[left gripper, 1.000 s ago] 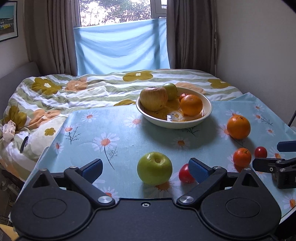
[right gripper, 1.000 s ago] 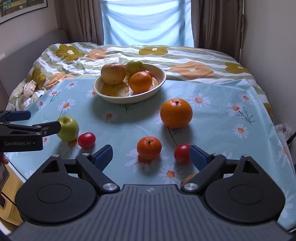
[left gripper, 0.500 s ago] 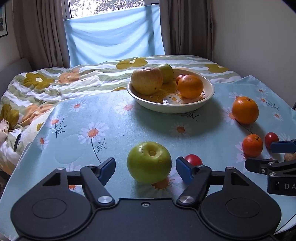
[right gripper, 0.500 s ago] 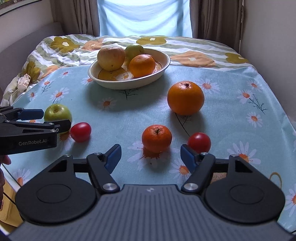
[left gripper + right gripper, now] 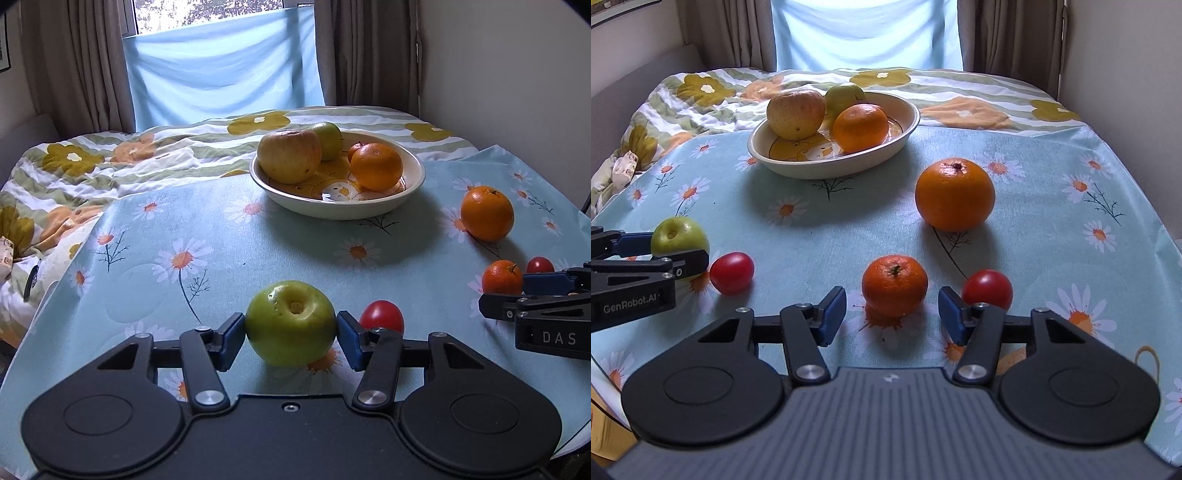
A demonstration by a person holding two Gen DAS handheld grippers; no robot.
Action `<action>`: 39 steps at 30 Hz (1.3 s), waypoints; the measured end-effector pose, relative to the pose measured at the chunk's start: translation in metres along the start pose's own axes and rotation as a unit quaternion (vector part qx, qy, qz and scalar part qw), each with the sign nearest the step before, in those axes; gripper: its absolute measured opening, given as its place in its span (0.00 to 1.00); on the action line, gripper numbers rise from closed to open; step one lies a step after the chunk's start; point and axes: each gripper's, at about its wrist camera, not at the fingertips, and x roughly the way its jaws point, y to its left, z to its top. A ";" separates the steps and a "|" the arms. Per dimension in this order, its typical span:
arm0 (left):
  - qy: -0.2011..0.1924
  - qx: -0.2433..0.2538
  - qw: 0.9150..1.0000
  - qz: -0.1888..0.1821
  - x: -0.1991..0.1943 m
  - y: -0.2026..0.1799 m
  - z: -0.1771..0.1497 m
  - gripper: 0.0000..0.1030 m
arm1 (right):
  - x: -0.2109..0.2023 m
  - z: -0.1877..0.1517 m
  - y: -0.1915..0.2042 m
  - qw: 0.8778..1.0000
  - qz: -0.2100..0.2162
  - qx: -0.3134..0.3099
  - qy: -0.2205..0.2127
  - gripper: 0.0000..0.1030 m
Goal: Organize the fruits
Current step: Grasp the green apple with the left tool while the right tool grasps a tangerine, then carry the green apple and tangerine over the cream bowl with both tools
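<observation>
A green apple (image 5: 290,321) sits on the daisy cloth between the blue pads of my left gripper (image 5: 290,332); the jaws are closing and both pads touch its sides. A small mandarin (image 5: 894,282) lies between the pads of my right gripper (image 5: 892,314), whose jaws are closing with a gap on each side. One red tomato (image 5: 381,315) lies just right of the apple, and another (image 5: 987,288) sits beside the right gripper's right pad. A large orange (image 5: 955,194) lies farther back. The cream bowl (image 5: 908,127) holds two apples and an orange.
The table with the blue daisy cloth (image 5: 1071,229) butts against a bed with a flowered quilt (image 5: 110,162) at the back and left. A wall runs along the right side. Curtains and a window stand behind the bed.
Both grippers came down and forward over their fruits and their jaws narrowed. The left pads now meet the green apple; the right pads flank the mandarin.
</observation>
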 end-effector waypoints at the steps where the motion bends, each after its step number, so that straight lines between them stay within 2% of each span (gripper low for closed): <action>1: 0.000 -0.002 1.000 0.000 0.000 0.000 0.000 0.57 | 0.001 0.000 0.000 1.000 -0.001 0.001 0.000 0.65; 9: 0.003 -0.011 1.000 0.002 -0.004 0.004 -0.003 0.57 | 0.004 0.003 -0.001 1.000 -0.004 0.009 0.009 0.61; 12: 0.004 -0.014 1.000 0.005 -0.006 0.005 -0.005 0.56 | 0.006 0.006 -0.001 1.000 -0.005 0.015 0.013 0.57; 13: 0.004 -0.015 1.000 0.006 -0.008 0.006 -0.006 0.56 | 0.007 0.007 -0.001 1.000 -0.003 0.015 0.013 0.53; 25: 0.009 -0.045 0.999 0.010 -0.032 0.014 -0.011 0.56 | -0.010 0.019 0.006 1.000 0.002 0.010 0.000 0.52; 39: -0.022 -0.057 0.998 -0.004 -0.086 0.003 0.030 0.56 | -0.060 0.062 0.004 0.999 0.030 -0.015 -0.010 0.52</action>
